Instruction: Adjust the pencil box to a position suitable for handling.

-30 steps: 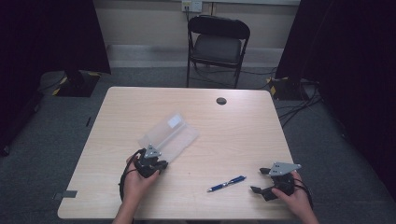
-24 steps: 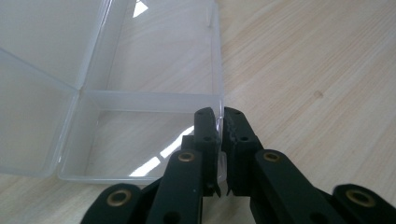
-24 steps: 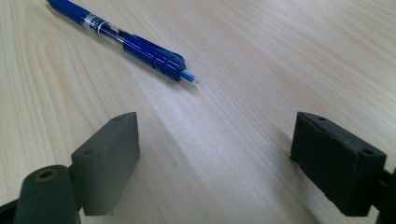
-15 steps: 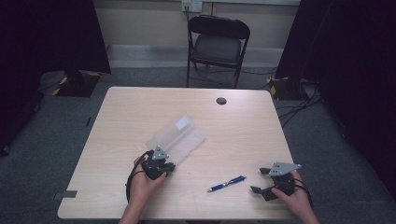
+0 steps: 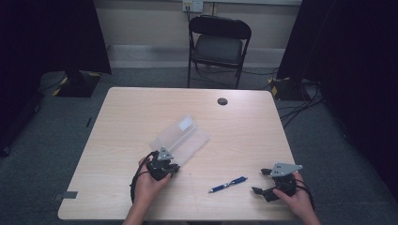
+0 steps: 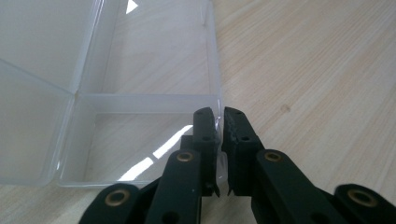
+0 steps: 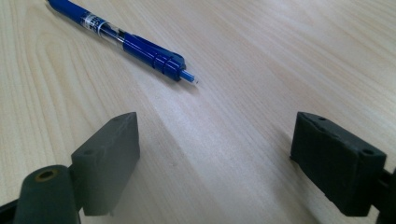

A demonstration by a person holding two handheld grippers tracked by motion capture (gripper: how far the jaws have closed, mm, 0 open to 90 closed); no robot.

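- Pinching the near wall of the clear plastic box (image 6: 140, 135), the left gripper (image 6: 219, 123) has its jaws all but together, the thin plastic rim caught between the pads.
- Compared with a second ago, the box sits a little farther right on the table (image 5: 141, 108) and closer to the middle, dragged along by the left hand (image 5: 149, 185).
- Its lid stands open, hinged up on the far side, and the compartment is bare.
- Lying near the front edge, the blue pen (image 5: 227, 184) has not shifted; it rests between the box and the right gripper (image 5: 266, 183).
- That gripper's jaws stand wide apart, with the pen tip (image 7: 189, 77) just beyond them and nothing held.
- My reading: the box is now placed for loading, so picking up the pen comes next.
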